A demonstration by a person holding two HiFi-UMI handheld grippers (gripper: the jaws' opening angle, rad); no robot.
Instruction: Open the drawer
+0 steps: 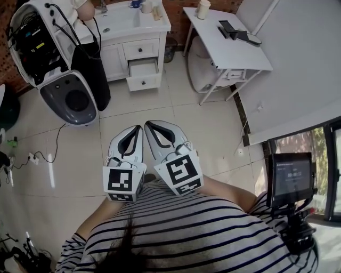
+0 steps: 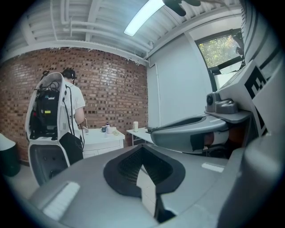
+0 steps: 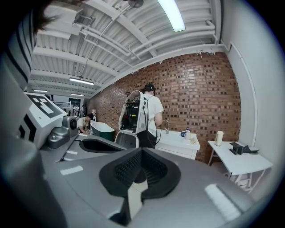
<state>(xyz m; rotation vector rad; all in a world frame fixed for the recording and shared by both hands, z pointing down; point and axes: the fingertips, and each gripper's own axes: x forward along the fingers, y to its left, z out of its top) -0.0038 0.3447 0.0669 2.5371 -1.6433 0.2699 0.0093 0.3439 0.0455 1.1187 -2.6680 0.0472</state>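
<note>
A white cabinet [image 1: 136, 32] with three small drawers stands far ahead across the tiled floor. Its middle drawer [image 1: 144, 67] sticks out a little from the front; the top drawer [image 1: 141, 49] and bottom drawer [image 1: 143, 81] sit flush. Both grippers are held close to the person's striped shirt, side by side and pointing toward the cabinet, well short of it. The left gripper [image 1: 139, 128] is shut with nothing in it. The right gripper [image 1: 148, 123] is shut and empty too. The cabinet also shows small in the left gripper view [image 2: 104, 142] and in the right gripper view [image 3: 178, 147].
A big white and black machine shell [image 1: 53, 58] stands left of the cabinet, and a person [image 2: 73, 104] stands at it. A white folding table [image 1: 226, 40] with a cup [image 1: 203, 9] is at the right. A monitor rig [image 1: 290, 178] and floor cables [image 1: 32, 157] flank me.
</note>
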